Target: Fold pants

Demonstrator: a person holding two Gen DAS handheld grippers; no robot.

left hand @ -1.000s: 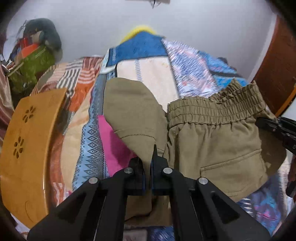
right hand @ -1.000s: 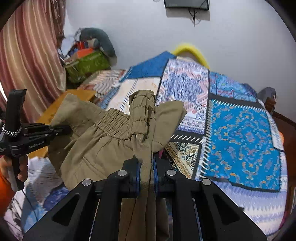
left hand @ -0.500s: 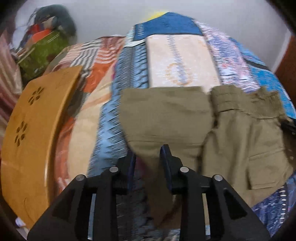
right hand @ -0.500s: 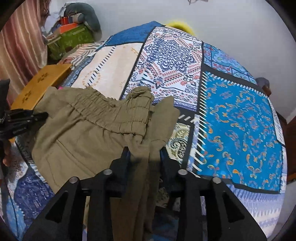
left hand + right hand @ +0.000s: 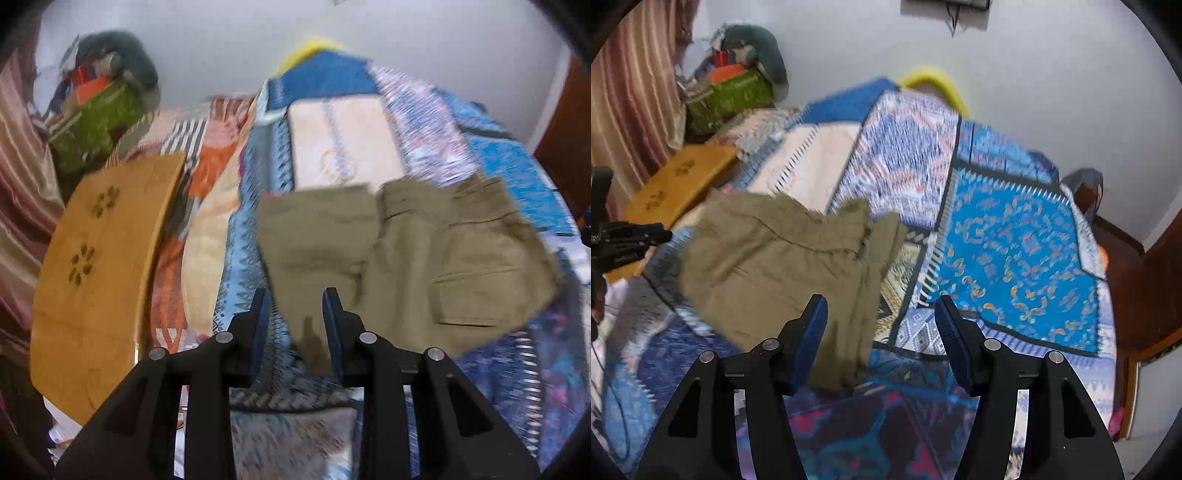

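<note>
The olive-khaki pants (image 5: 406,258) lie folded on the patterned bedspread, back pocket up; they also show in the right wrist view (image 5: 783,258). My left gripper (image 5: 295,306) is open and empty, just in front of the near edge of the pants. My right gripper (image 5: 881,314) is wide open and empty, at the right end of the pants, with cloth lying between and past its fingers. The left gripper also shows at the left edge of the right wrist view (image 5: 631,236).
The patchwork bedspread (image 5: 1015,240) covers the bed. A yellow wooden board (image 5: 96,266) lies along the bed's left side. A pile of bags and a green box (image 5: 727,92) sits in the far left corner. A brown door (image 5: 1152,288) stands at the right.
Both grippers have opened and let go of the pants, which dropped flat onto the bedspread. Both grippers have pulled back and up from the cloth.
</note>
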